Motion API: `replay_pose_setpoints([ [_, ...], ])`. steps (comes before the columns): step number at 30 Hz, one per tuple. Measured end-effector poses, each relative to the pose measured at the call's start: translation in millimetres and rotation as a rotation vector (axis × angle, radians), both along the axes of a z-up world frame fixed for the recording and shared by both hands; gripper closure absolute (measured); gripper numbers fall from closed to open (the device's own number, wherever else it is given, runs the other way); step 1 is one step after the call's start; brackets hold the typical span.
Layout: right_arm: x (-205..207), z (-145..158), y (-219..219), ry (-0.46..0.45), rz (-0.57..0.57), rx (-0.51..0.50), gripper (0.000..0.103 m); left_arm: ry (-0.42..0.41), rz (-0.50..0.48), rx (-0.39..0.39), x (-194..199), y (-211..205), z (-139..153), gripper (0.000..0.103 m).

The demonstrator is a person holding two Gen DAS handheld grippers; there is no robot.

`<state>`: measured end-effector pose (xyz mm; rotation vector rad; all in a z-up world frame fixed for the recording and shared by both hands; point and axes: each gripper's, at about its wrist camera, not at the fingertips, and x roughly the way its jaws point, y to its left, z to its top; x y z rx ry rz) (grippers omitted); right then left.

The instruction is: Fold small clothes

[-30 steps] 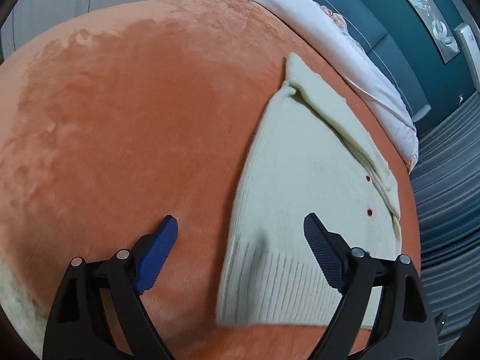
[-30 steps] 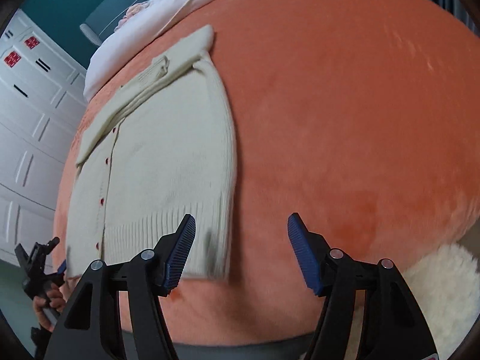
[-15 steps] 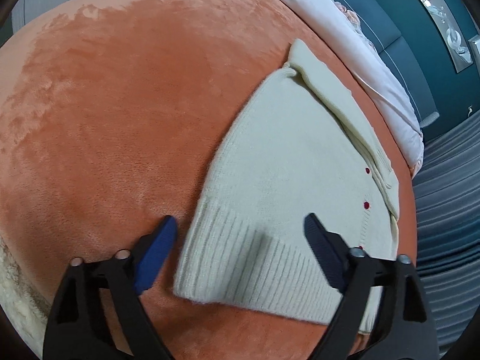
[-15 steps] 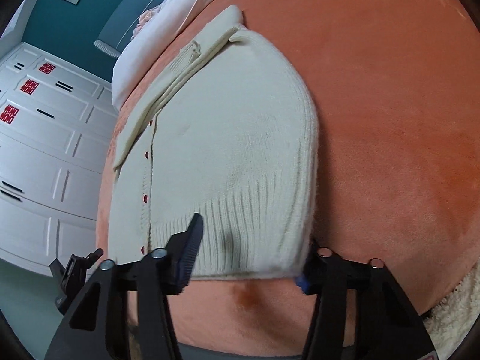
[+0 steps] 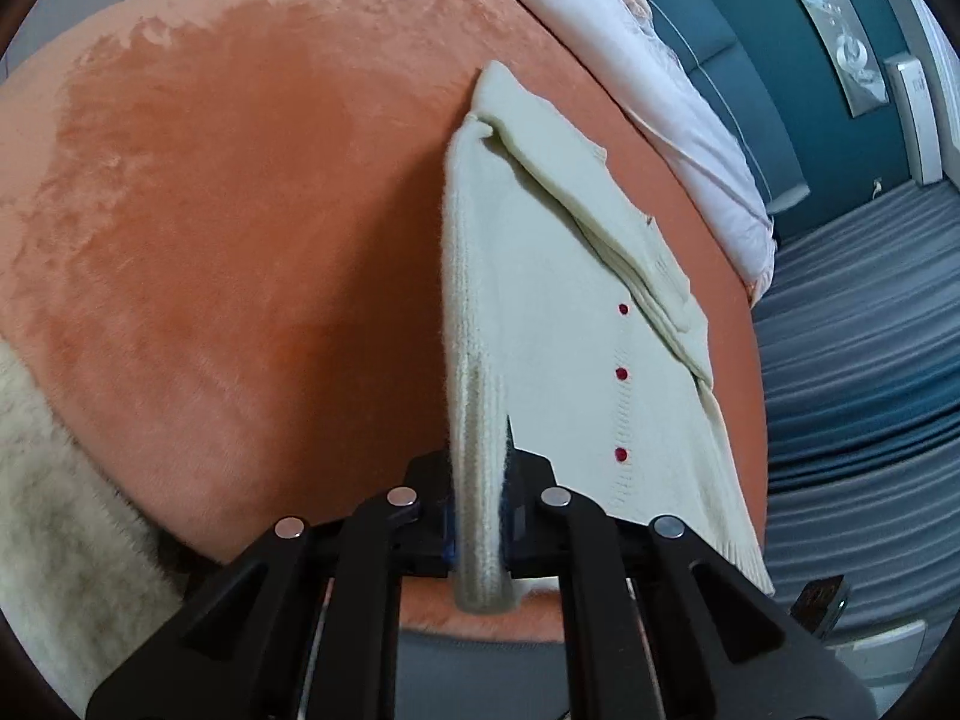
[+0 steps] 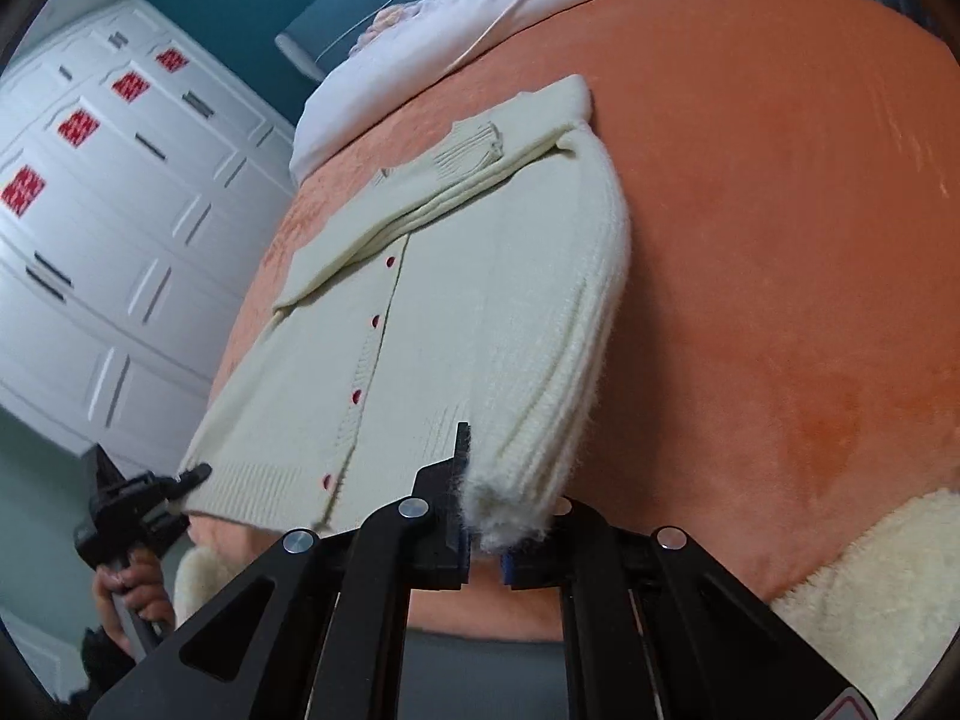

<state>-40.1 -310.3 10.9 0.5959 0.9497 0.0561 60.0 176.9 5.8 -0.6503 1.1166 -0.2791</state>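
Note:
A cream knitted cardigan [image 5: 570, 312] with small red buttons lies on the orange plush bed cover [image 5: 240, 210], sleeves folded across its top. My left gripper [image 5: 480, 516] is shut on the ribbed hem at one bottom corner, which it holds raised off the cover. In the right wrist view the cardigan [image 6: 480, 300] is lifted at its other bottom corner. There my right gripper [image 6: 486, 534] has its jaws closing, with the fluffy hem edge pinched between the pads. The left gripper [image 6: 180, 480] also shows at the far corner of the hem, with a hand [image 6: 132, 588] holding it.
A white duvet [image 5: 690, 120] lies along the head of the bed. A fluffy cream throw [image 6: 870, 588] hangs at the bed's near edge. White wardrobe doors [image 6: 90, 210] stand beyond one side, and a grey striped surface [image 5: 870, 390] lies beyond the other.
Both grippers went from wide open above the hem to shut on its two bottom corners. The corners have come up off the cover.

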Motion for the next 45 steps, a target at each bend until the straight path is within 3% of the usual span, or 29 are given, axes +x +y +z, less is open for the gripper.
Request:
replay_pose_setpoints([
  [4,-56,3,10,0.104,0.214,-0.077,0.096,0.061,-0.131,0.063,-65,11,6,0.095],
  [8,-125,12,28,0.192,0.417,-0.023,0.096,0.104,-0.201,0.104,-133,26,23,0.095],
  [10,-145,28,33,0.176,0.459,0.036,0.096,0.114,-0.177,0.048,-145,32,40,0.095],
  [12,-140,53,31,0.089,0.461,0.069,0.096,0.035,-0.148,0.013,-133,33,68,0.095],
  [16,-83,94,-6,-0.190,0.322,0.092,0.096,-0.217,-0.079,-0.044,-57,20,112,0.094],
  [19,-19,74,-48,-0.325,0.090,0.176,0.096,-0.258,-0.015,-0.015,18,0,94,0.094],
  [21,23,38,-63,-0.288,-0.049,0.226,0.093,-0.209,0.021,0.045,62,-17,67,0.093],
  [23,55,8,-62,-0.201,-0.155,0.169,0.086,-0.104,0.040,0.101,94,-28,29,0.091],
  [25,67,-11,-58,-0.143,-0.230,0.118,0.086,-0.057,0.078,0.142,105,-27,8,0.091],
  [26,65,-15,-57,-0.133,-0.261,0.118,0.085,-0.064,0.092,0.169,104,-26,7,0.088],
  [28,52,-14,-56,-0.157,-0.301,0.123,0.066,-0.152,0.098,0.138,88,-20,18,0.067],
  [29,44,-10,-56,-0.171,-0.317,0.093,0.049,-0.196,0.112,0.147,79,-16,24,0.047],
  [30,35,-4,-53,-0.188,-0.319,0.046,0.043,-0.242,0.120,0.164,69,-12,32,0.032],
  [32,30,0,-48,-0.187,-0.278,-0.040,0.043,-0.300,0.112,0.206,56,-8,40,0.020],
  [33,32,-1,-46,-0.168,-0.257,-0.080,0.043,-0.300,0.096,0.226,58,-10,39,0.019],
  [38,68,-15,-50,-0.094,-0.197,-0.168,0.040,-0.184,0.039,0.276,94,-19,11,0.019],
  [41,99,-29,-49,-0.036,-0.173,-0.195,0.040,-0.131,0.022,0.239,113,-29,-8,0.022],
  [43,117,-42,-44,0.007,-0.166,-0.190,0.040,-0.096,0.008,0.266,127,-36,-17,0.039],
  [44,121,-46,-43,0.022,-0.163,-0.186,0.042,-0.082,-0.001,0.282,133,-39,-23,0.060],
  [45,124,-49,-41,0.032,-0.150,-0.184,0.057,-0.067,-0.018,0.289,138,-41,-26,0.085],
])
